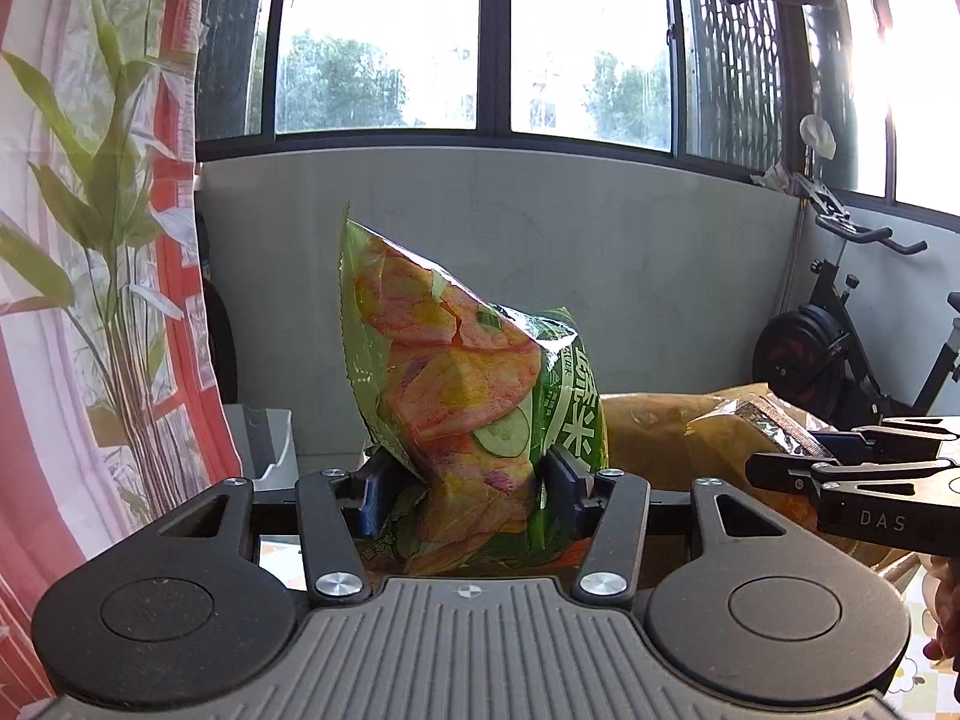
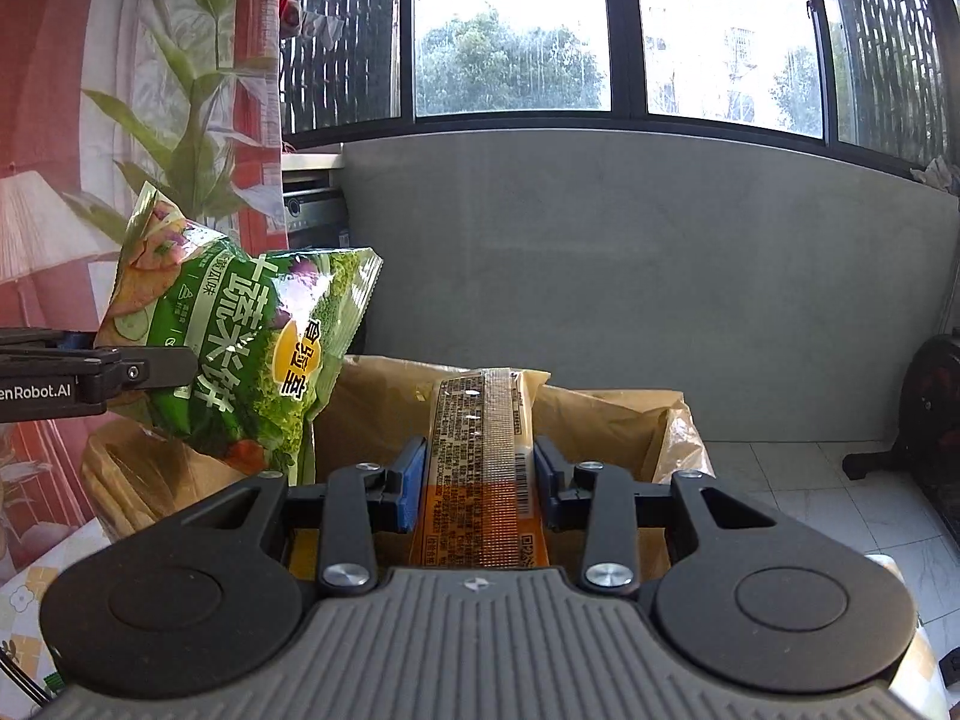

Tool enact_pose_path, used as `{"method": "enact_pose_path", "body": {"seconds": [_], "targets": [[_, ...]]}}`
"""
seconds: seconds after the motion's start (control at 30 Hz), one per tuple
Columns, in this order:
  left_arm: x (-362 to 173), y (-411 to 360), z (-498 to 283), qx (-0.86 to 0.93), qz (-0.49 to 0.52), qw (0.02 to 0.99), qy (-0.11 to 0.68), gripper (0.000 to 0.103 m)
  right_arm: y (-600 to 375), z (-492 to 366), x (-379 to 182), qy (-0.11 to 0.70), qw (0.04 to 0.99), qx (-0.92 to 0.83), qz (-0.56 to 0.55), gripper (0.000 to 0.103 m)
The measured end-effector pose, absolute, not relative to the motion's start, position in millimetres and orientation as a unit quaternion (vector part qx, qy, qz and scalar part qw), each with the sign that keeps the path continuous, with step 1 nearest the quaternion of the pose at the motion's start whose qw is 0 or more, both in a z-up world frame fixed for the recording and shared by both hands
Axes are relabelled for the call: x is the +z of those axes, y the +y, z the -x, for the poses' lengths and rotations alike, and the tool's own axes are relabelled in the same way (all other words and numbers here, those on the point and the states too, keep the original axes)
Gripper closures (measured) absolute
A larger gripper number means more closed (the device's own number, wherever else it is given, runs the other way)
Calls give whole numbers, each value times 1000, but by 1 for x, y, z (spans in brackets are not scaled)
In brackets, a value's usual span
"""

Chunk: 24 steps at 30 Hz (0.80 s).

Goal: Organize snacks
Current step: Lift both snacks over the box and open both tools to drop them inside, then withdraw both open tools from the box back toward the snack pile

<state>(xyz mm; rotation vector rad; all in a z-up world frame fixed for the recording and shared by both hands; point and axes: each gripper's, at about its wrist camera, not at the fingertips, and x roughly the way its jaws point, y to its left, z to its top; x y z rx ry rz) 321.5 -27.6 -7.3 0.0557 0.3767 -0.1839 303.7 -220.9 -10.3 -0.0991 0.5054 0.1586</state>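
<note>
A green rice-cracker bag [image 1: 456,372] stands upright in the air with my left gripper [image 1: 471,480] shut on its lower part, both pads pressing into the foil. To the right, my right gripper [image 1: 774,459] holds a long orange packet [image 1: 750,420] by its end. In the right wrist view that orange packet [image 2: 480,438], barcode label up, is clamped in my right gripper [image 2: 480,480] above the open brown paper bag [image 2: 600,420]. The green bag [image 2: 240,348] hangs at the left in my left gripper [image 2: 180,367], just beside the paper bag's left edge.
The brown paper bag [image 1: 648,426] sits on a table with a patterned cloth [image 2: 36,588]. A curtain with printed bamboo [image 1: 90,240] hangs at the left, and a grey wall [image 2: 600,270] under windows lies behind. An exercise bike [image 1: 840,348] stands on the tiled floor [image 2: 810,498].
</note>
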Motion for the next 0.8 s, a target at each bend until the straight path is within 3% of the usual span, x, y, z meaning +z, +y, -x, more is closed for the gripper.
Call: {"method": "enact_pose_path", "body": {"seconds": [0.13,0.23,0.27,0.8], "targets": [[-11,-23,-324,-105,-12,976,190,42,-224,-304,-15,259,962,72,45,63],[-9,-25,-321,-100,-23,977,186,25,-225,-301,-13,256,963,68,55,51],[-7,-25,-319,-96,-26,979,180,24,-225,-300,-11,253,964,66,55,50],[17,-9,-271,-94,-6,982,166,23,-226,-260,14,238,967,73,53,39]]}}
